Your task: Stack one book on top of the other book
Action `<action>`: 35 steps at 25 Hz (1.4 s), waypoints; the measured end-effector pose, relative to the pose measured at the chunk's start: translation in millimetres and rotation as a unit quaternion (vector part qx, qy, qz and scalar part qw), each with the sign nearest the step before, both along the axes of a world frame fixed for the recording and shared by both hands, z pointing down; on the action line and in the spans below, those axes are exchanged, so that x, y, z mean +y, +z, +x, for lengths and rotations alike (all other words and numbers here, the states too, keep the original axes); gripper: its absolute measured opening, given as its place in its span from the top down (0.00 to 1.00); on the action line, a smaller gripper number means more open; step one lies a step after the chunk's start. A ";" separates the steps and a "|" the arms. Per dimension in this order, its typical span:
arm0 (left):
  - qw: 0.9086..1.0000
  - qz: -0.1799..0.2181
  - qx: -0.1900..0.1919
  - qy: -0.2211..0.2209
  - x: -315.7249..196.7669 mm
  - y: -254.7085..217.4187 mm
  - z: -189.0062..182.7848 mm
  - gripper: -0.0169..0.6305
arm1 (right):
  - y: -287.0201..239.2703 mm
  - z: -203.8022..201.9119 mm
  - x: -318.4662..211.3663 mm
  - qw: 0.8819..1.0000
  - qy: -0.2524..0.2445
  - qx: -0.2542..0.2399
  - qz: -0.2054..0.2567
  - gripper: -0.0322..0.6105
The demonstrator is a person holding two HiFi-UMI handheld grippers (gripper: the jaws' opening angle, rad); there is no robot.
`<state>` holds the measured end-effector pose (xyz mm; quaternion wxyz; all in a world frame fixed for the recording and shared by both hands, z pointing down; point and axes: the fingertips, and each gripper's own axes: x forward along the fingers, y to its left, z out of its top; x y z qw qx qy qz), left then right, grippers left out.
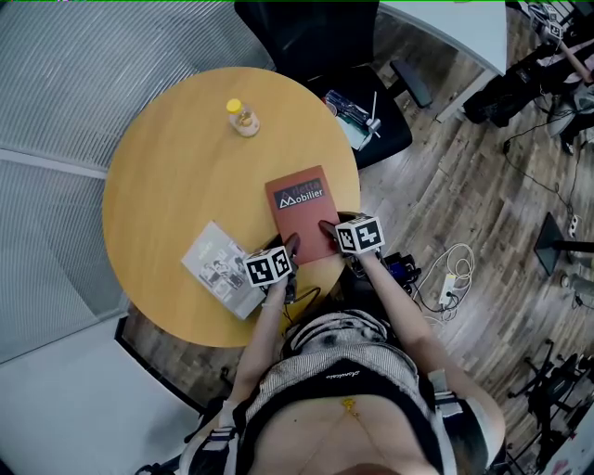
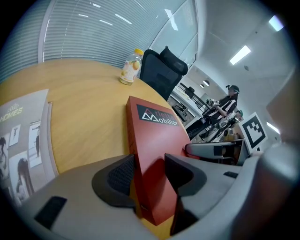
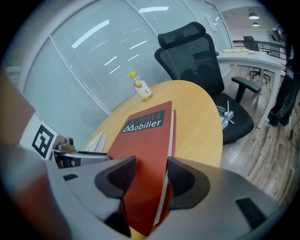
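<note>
Flat red rectangular book (image 1: 299, 209) clamped by left hand-held gripper (image 2: 150, 176) and right hand-held gripper (image 3: 151, 178), round smooth wooden table (image 1: 167, 186)

A round wooden table (image 1: 158, 204) stood on a floor of grey-brown wood planks (image 1: 464, 176). Behind it ran a curved glass wall covered with pale horizontal blinds (image 1: 83, 74), which caught streaks of reflected ceiling light. A black mesh-backed office chair (image 1: 306, 37) with armrests was drawn up at the table's far side. Just beyond it stood a white desk (image 1: 455, 23). White cables and a power strip (image 1: 452, 278) lay loose on the planks near the table, and a black stand base (image 1: 564, 243) sat further right. Long bright ceiling light panels (image 2: 240, 55) lit an open office with more desks in the distance.
</note>
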<state>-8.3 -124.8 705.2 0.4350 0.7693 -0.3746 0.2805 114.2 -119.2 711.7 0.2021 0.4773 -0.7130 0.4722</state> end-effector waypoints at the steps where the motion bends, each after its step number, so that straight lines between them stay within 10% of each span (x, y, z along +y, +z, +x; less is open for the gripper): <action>1: 1.000 0.002 -0.003 -0.002 0.4 -0.2 -0.2 0.65 | -0.4 -0.1 0.2 1.000 0.001 0.002 0.001 0.60; 35: 0.992 0.109 0.023 -0.056 11.7 -150.2 13.3 0.66 | -158.5 13.9 2.2 0.992 -0.030 0.045 0.115 0.61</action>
